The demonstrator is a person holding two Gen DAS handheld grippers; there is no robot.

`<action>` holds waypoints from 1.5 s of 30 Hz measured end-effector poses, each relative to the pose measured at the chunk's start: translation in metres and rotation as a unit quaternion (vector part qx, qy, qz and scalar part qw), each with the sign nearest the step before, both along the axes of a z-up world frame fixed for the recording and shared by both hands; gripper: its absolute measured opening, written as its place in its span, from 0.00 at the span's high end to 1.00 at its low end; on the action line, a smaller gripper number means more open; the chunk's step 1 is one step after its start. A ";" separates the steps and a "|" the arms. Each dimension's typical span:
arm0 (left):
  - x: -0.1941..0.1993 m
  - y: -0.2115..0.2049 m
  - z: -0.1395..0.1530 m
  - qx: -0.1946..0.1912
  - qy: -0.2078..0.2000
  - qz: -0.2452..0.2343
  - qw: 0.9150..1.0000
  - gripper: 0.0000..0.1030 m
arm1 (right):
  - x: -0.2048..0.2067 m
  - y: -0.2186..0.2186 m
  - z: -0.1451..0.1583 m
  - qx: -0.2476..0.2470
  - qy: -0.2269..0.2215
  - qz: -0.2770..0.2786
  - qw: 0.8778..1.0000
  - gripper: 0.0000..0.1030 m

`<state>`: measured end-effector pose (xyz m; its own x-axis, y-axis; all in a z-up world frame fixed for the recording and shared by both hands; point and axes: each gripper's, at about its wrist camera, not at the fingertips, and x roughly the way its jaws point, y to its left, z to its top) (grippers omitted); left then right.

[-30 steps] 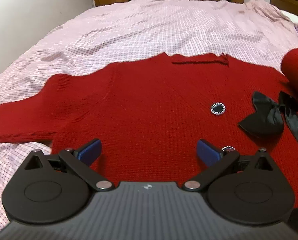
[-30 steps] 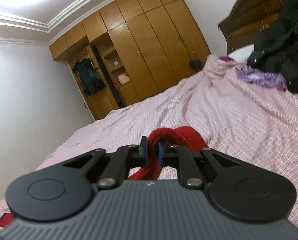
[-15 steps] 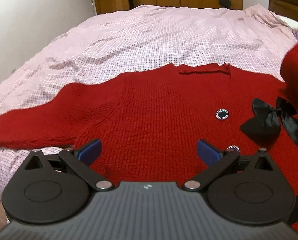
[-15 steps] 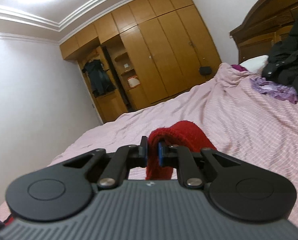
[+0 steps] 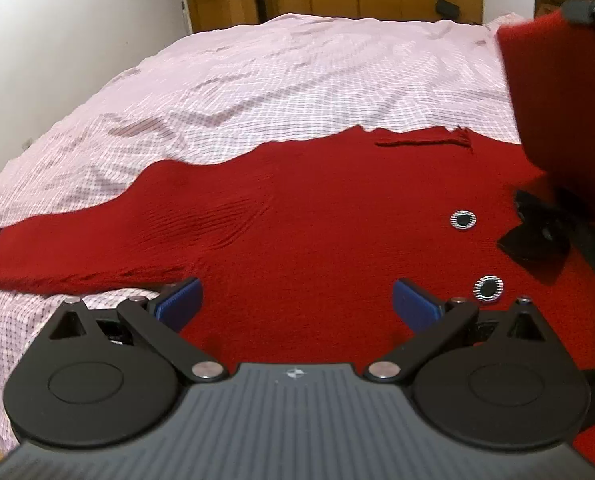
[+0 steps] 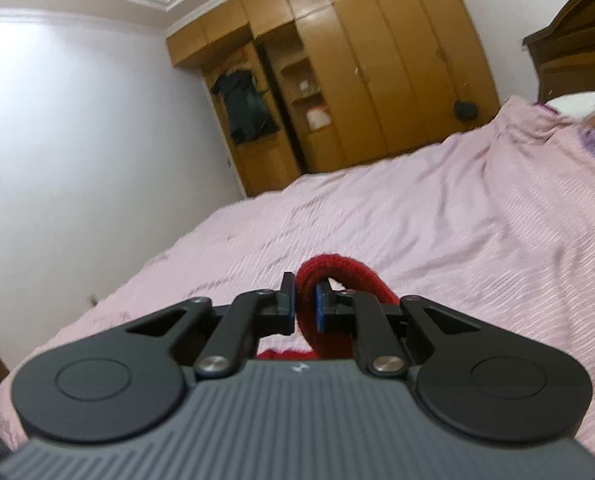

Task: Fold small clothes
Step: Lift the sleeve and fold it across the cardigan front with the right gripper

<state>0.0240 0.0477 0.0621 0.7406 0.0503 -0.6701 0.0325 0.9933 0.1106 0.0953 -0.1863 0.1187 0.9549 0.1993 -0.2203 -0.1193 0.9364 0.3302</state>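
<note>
A red knitted sweater (image 5: 317,232) lies spread flat on the bed (image 5: 297,80), front up, one sleeve (image 5: 77,252) stretched toward the bed's edge. The left tongs (image 5: 295,300) hover wide apart just above the sweater's lower body. The right tongs (image 6: 305,308) pinch the other sleeve (image 6: 341,276), lifted clear of the bed beside a black bow (image 5: 537,236) and two round buttons (image 5: 462,220) on the sweater's front.
</note>
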 end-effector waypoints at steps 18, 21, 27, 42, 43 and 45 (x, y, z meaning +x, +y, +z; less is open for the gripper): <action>0.001 0.027 -0.008 0.001 0.020 0.032 0.999 0.00 | 0.028 0.072 -0.081 0.014 0.132 0.107 0.985 0.46; 0.002 0.022 -0.007 0.001 0.019 0.027 0.999 0.00 | 0.019 0.072 -0.083 0.029 0.138 0.114 0.983 0.36; -0.002 0.010 -0.002 0.004 0.011 0.016 1.000 0.00 | 0.004 0.062 -0.085 0.035 0.167 0.077 0.982 0.35; -0.007 -0.039 0.024 -0.001 -0.029 -0.050 0.998 0.00 | -0.069 0.003 -0.081 0.052 0.179 -0.016 0.982 0.34; -0.004 -0.045 0.025 0.002 -0.031 -0.055 0.998 0.00 | -0.072 -0.004 -0.083 0.060 0.184 -0.024 0.981 0.34; 0.002 -0.057 0.025 0.010 -0.033 -0.064 0.997 0.00 | -0.075 -0.016 -0.087 0.075 0.192 -0.035 0.978 0.34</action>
